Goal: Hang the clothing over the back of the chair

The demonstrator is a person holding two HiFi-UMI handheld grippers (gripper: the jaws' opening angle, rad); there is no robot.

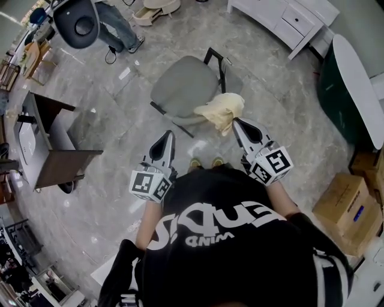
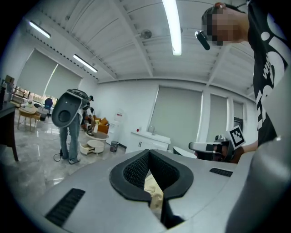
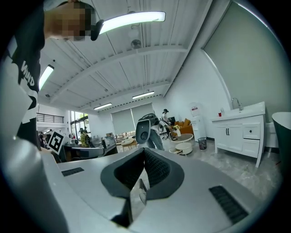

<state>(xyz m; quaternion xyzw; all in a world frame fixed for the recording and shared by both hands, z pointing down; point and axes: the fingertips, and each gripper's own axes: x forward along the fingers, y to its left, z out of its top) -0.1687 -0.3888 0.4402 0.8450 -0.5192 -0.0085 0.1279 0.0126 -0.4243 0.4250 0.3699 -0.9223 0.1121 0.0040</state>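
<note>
The pale yellow clothing hangs bunched over the front right edge of the grey chair's seat. The chair's black back frame is on its far side. My right gripper reaches the cloth's near edge, its jaws shut with a thin pale strip between them. My left gripper is by the seat's near edge, shut, and nothing hangs from it. In the left gripper view a bit of pale cloth shows through the slit of the left gripper's jaws; whether it is pinched there is unclear.
A dark desk stands to the left. A cardboard box and a dark table with a white top are at the right. White cabinets line the far wall. Another person stands at the far left.
</note>
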